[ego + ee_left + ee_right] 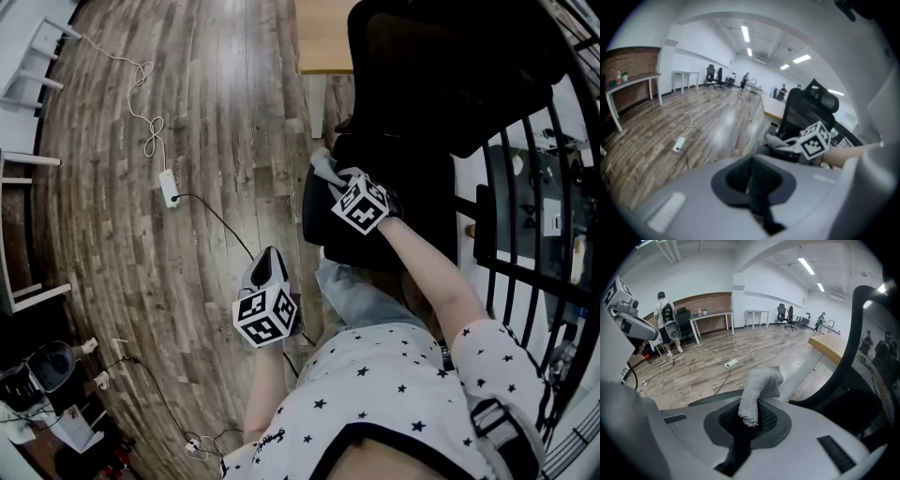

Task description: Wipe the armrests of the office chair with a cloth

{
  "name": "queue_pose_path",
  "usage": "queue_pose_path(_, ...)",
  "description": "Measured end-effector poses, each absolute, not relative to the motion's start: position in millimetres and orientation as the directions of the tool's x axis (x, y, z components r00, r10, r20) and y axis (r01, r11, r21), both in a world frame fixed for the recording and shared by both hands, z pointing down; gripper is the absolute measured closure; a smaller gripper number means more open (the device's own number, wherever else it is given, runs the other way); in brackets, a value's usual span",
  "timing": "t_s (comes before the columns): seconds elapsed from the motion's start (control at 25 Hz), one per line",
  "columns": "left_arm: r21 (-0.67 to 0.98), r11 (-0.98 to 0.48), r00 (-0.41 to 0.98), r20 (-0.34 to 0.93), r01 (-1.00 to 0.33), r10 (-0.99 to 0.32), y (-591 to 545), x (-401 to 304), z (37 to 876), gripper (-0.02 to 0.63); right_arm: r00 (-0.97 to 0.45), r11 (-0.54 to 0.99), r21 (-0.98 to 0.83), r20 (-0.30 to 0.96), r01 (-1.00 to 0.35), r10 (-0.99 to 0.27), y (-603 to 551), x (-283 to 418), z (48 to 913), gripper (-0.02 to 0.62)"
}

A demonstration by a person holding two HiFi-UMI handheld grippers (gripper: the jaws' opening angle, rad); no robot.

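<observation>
While pinching the cloth [757, 394] in the right gripper [746, 423], press flat, sweep the whole armrest [314, 214]; hold the left gripper [752, 190], closed and empty, clear.

Office chair [427, 94]: backrest cut off by the head view's top and right edges; base hidden under the seat.
Armrest [312, 211]: largely covered by the right gripper [746, 426] and its marker cube [361, 204].
Cloth [758, 390]: lower end lost between that gripper's closed jaws; only a grey fold shows in the head view.
Left gripper [752, 183]: body blurred; jaws meet on nothing.
Desk [323, 37]: one corner only, cut off at the top edge.
Cable [220, 225]: runs behind the left gripper.
Distant people [746, 78]: too small to make out.
</observation>
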State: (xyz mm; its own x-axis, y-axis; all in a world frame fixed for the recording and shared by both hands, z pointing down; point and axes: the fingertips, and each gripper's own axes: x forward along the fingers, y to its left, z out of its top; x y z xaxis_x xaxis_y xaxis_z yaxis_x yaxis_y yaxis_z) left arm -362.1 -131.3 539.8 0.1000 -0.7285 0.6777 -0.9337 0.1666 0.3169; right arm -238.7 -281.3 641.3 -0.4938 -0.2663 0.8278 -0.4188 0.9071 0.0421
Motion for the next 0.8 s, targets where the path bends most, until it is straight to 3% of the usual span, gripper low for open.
queue_pose_path(0.8,0.346,0.117,0.182,0.717,-0.931,-0.673,-153.7,-356.1,572.1,0.601,-0.364,0.876,0.033,0.902,-0.481,-0.233,-315.3,-242.2,715.7,0.569)
